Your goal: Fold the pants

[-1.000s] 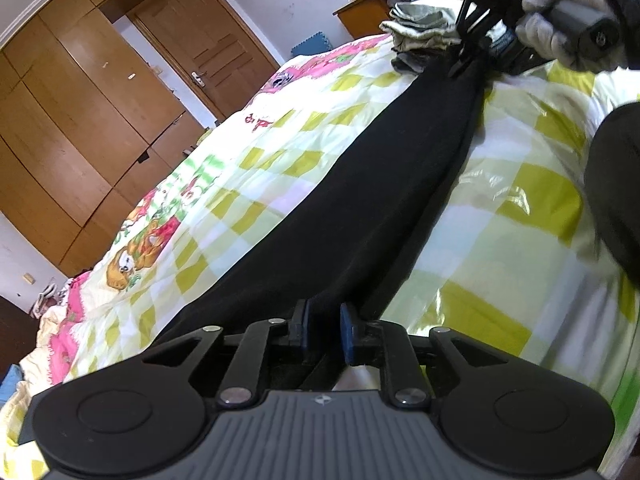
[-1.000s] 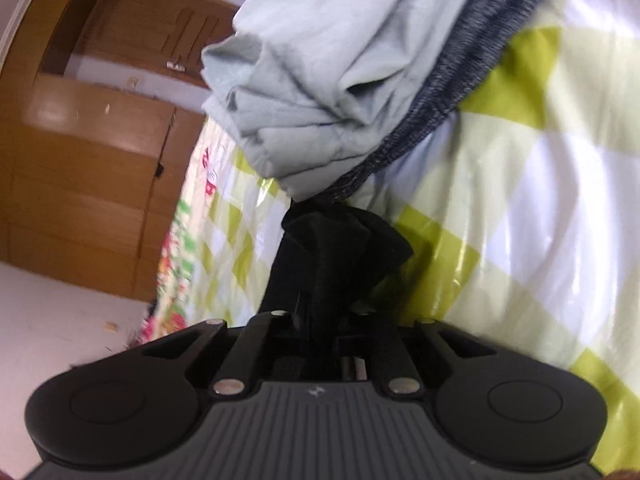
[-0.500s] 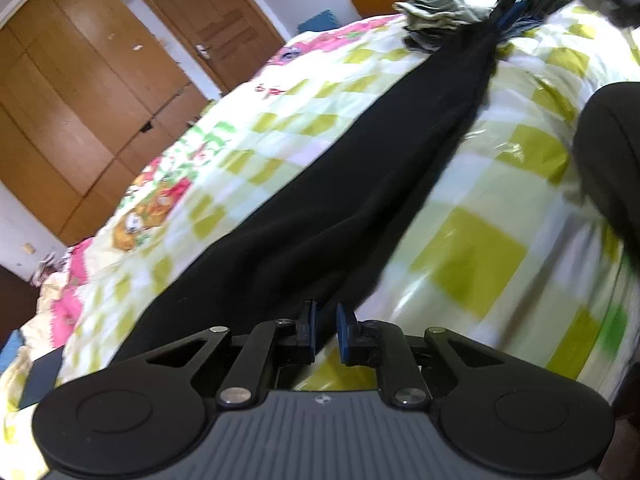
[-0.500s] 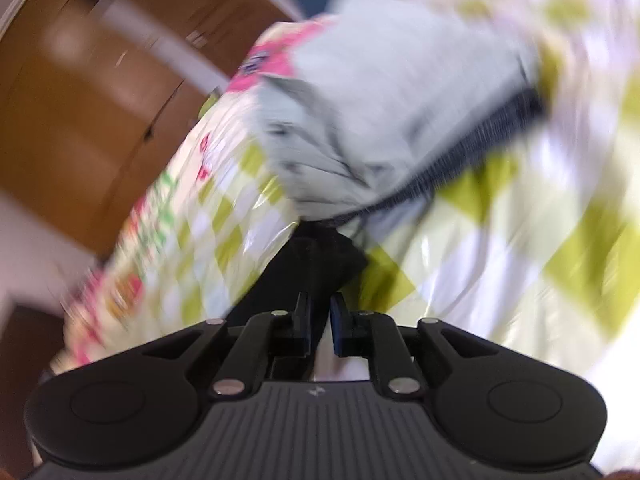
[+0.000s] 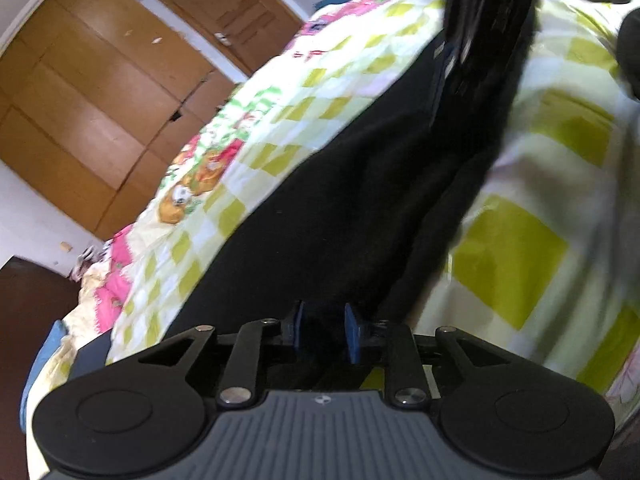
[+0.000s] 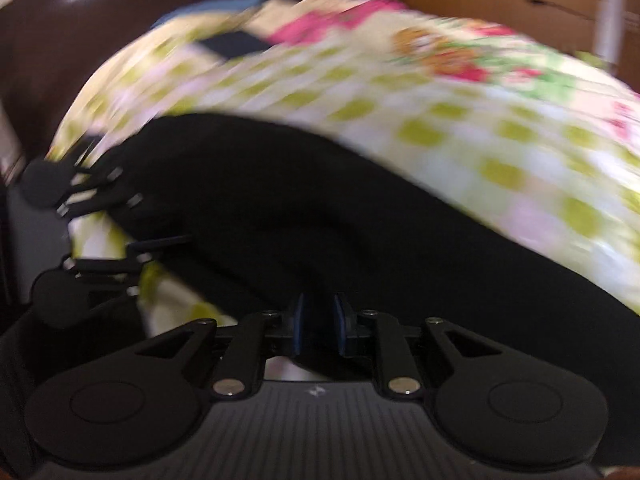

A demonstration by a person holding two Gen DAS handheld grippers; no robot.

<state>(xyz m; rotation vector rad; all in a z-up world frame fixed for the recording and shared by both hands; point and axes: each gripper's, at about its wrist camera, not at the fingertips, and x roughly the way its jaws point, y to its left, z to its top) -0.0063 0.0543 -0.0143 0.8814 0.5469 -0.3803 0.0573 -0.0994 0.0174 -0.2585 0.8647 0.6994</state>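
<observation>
Black pants lie lengthwise on the checked bed sheet. At the near end my left gripper has black cloth filling the gap between its blue pads, and its jaws are opening slightly. My right gripper is a blurred black shape over the far part of the pants. In the right wrist view the pants curve in a thick band. My right gripper holds black cloth between its pads while its jaws open a little. The left gripper sits at the pants' left end.
A wooden wardrobe and a door stand beyond the bed. Dark brown furniture rises behind the bed's far corner, with a dark blue item lying near it. A dark shape fills the right edge.
The right gripper has swung away from the grey clothes pile, rolled over, and come near the left gripper with black cloth. The left gripper slid along the bed. Both pad gaps look wider.
</observation>
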